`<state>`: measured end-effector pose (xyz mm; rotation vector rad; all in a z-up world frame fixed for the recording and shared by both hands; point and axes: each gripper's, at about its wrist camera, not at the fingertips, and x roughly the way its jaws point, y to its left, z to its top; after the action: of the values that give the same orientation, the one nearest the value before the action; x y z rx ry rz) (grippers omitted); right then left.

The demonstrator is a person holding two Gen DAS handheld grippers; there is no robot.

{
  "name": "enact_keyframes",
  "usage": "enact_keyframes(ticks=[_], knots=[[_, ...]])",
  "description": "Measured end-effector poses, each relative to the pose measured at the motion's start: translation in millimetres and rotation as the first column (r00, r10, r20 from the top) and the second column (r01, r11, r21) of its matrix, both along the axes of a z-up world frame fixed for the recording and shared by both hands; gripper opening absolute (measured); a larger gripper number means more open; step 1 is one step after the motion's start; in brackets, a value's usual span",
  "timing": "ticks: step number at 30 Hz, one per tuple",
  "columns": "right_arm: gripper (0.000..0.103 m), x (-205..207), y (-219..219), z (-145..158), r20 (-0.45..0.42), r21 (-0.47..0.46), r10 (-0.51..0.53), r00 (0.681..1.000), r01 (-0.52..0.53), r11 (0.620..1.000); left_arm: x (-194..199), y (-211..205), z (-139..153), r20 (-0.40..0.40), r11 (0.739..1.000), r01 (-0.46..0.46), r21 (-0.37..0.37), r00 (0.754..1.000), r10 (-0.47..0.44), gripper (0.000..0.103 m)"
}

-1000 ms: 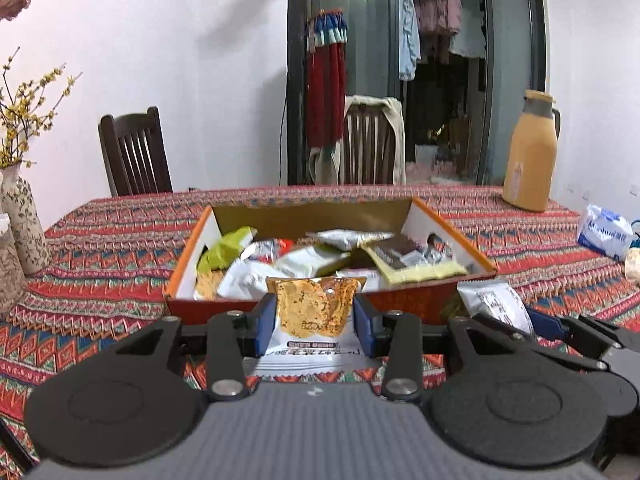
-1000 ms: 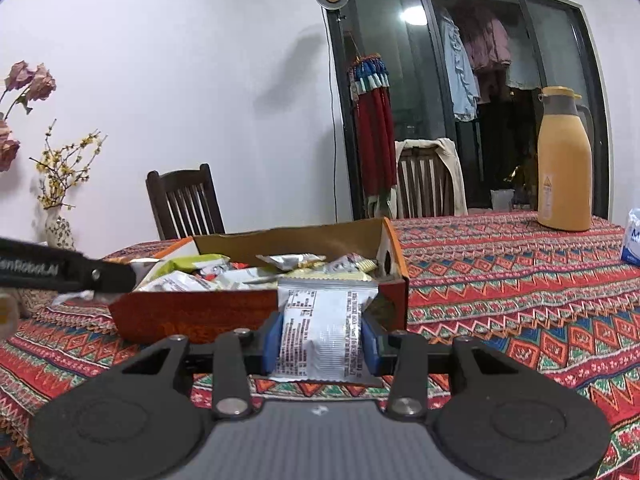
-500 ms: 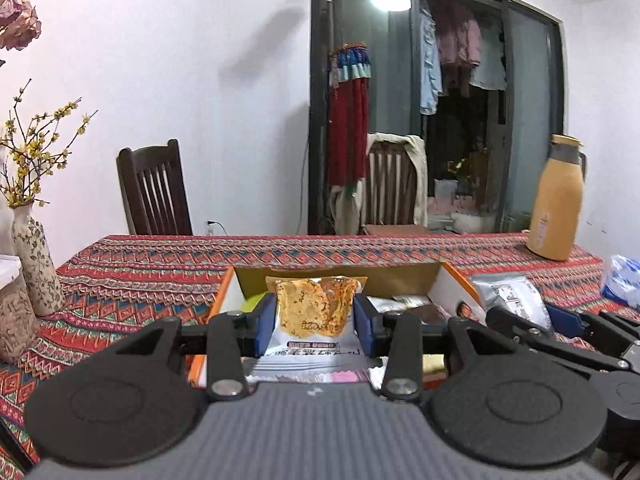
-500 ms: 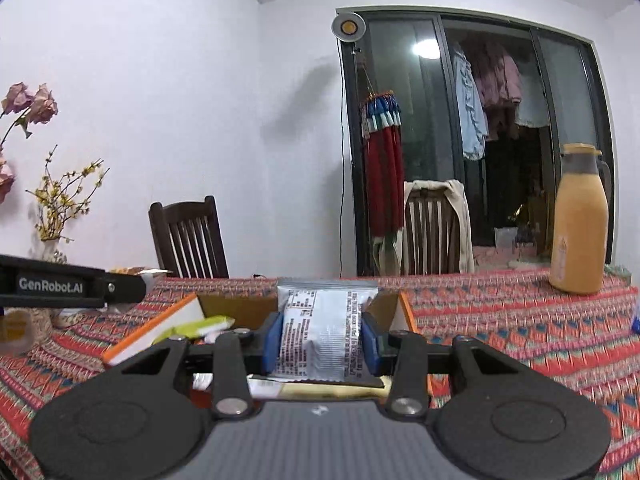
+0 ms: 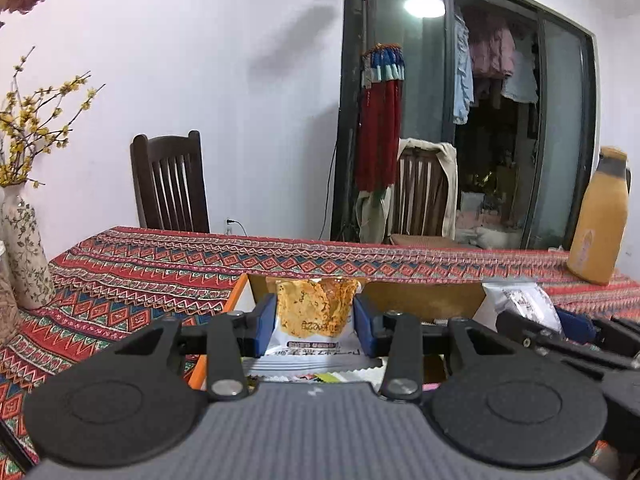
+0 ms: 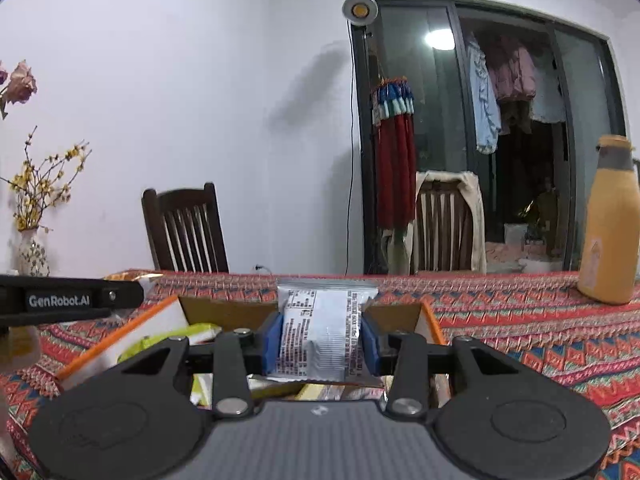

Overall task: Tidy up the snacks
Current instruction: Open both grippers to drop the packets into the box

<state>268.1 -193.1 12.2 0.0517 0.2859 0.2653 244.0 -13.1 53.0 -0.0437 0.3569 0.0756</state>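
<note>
Fingers on left gripper (image 5: pixel 315 322) clamped on cracker pack (image 5: pixel 315 316), blue pads flat on both its sides. Pack upright: white wrapper, orange cracker print, serrated edge at 6 o'clock. Right gripper (image 6: pixel 320 342) likewise closed on silver pack (image 6: pixel 322 336), label text facing camera, crimped seal at 12.

Both packs held over the box (image 6: pixel 120 342): orange rim, brown inner walls, open top. Green wrapper (image 6: pixel 168 338) lies inside at 9 of right gripper; more wrappers under both, mostly hidden by the gripper bodies.

Right wrist view: left gripper's arm at 9, printed GenRobot.AI. Left wrist view: right gripper at 3, near, apart. Jug (image 5: pixel 598 218) on tablecloth (image 5: pixel 140 276) at 2. Vase (image 5: pixel 24 248) at 9. Two chairs behind table at 11 and 1.
</note>
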Motion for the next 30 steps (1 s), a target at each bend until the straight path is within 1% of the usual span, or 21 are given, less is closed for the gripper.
enact_keyframes(ticks=[2,5,8,10,12,13,14,15,17,19,22,30], knots=[[0.040,2.7,0.3,-2.5,-0.014,0.007,0.000,1.000,0.000,1.000,6.0,3.3,-4.2,-0.023,1.000,0.014,-0.014,1.000,-0.015,0.042],[0.040,3.7,1.5,-4.4,-0.022,0.002,-0.004,1.000,0.004,1.000,13.0,6.7,-10.7,-0.051,1.000,-0.010,-0.015,0.999,0.009,0.042],[0.040,4.4,2.9,-8.3,-0.033,-0.008,-0.013,0.999,0.012,1.000,15.5,6.9,-16.2,-0.061,1.000,-0.024,-0.009,0.998,0.023,0.042],[0.041,3.8,2.0,-10.6,-0.039,-0.009,-0.016,0.999,0.016,1.000,14.6,6.2,-18.6,-0.059,1.000,-0.012,-0.016,0.998,0.011,0.046],[0.043,2.5,-1.1,-11.6,-0.048,0.007,-0.024,0.999,0.025,1.000,12.3,7.4,-20.0,-0.054,0.999,-0.011,-0.033,0.999,0.009,0.065],[0.047,2.0,-2.9,-11.8,-0.052,0.017,-0.029,0.998,0.030,0.999,10.5,8.4,-20.2,-0.045,0.999,-0.025,-0.037,0.999,0.023,0.087],[0.064,1.5,-5.4,-11.5,-0.055,0.026,-0.037,0.998,0.039,0.999,9.3,10.5,-19.7,-0.030,0.999,-0.040,-0.037,0.999,0.039,0.102],[0.084,0.9,-7.7,-11.5,-0.054,0.036,-0.049,0.997,0.051,0.998,7.1,12.3,-18.4,-0.013,0.998,-0.057,-0.039,0.998,0.057,0.103],[0.103,-0.3,-11.7,-11.5,-0.048,0.048,-0.081,0.996,0.083,0.995,4.3,15.4,-16.9,-0.002,0.996,-0.065,-0.058,0.998,0.065,0.103],[0.103,-0.1,-14.3,-12.9,-0.048,0.059,-0.098,0.994,0.101,0.993,3.9,17.2,-17.2,-0.005,0.995,-0.070,-0.072,0.998,0.069,0.103],[0.103,1.0,-15.4,-15.9,-0.059,0.064,-0.105,0.993,0.109,0.992,4.8,18.5,-16.7,-0.012,0.995,-0.071,-0.074,0.997,0.071,0.103],[0.103,-2.8,-17.9,-14.9,-0.048,0.063,-0.108,0.993,0.111,0.992,-5.2,14.2,-11.1,0.012,0.996,-0.053,-0.075,0.998,0.054,0.103]])
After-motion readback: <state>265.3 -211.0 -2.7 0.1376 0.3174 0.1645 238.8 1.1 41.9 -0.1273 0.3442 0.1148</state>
